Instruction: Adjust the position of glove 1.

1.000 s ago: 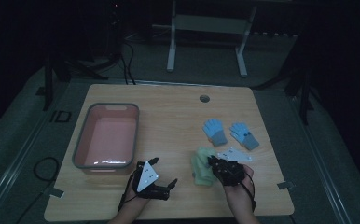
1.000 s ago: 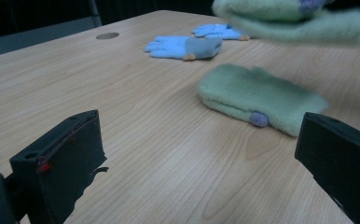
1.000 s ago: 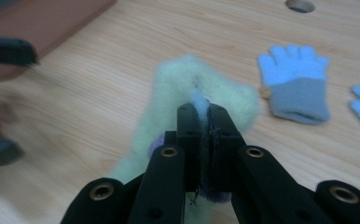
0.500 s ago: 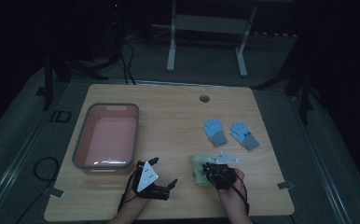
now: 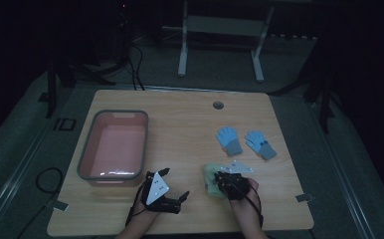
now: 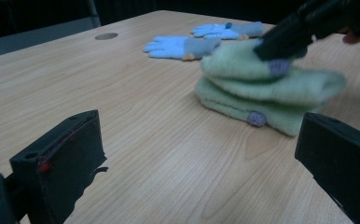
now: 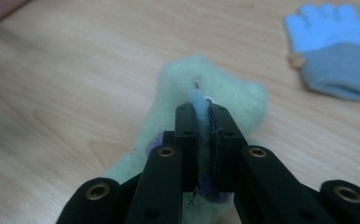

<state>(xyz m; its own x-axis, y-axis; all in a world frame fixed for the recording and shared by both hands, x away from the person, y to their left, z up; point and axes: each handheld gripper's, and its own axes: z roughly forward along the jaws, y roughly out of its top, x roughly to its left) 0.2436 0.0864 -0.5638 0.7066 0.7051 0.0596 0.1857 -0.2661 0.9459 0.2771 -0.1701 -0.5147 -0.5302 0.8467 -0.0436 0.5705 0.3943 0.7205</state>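
- Bin (image 5: 113,147): a pink tub with a grey rim sits at about nine o'clock on the bench (image 5: 180,119), with nothing visible inside it.
- Left tongs (image 5: 172,186): they rest near seven o'clock, just past the tub's near corner. The left gripper view shows both black jaws spread wide with bare wood between them, so they hold nothing. They sit in the same spot as a second ago.
- Green glove (image 5: 211,179): this fuzzy pale-green bundle, apparently a folded pair with small purple patches, lies near five o'clock, close to the front edge. In the left gripper view it (image 6: 266,93) rests flat on the wood.
- Right tongs (image 5: 220,178): over the last second they have come down from just above the bundle onto it. The right gripper view shows the jaws pressed almost together, pinching a thin fold of the green glove (image 7: 215,93).
- Meaning, as I judge it: the grasp looks made, so the lift can begin; the tub at nine o'clock seems the likely destination. Since only a fold is pinched, the lower layer may stay behind or slip.
- Blue gloves (image 5: 244,142): two light-blue gloves with grey cuffs lie side by side at about three o'clock, apart from the green one and untouched.
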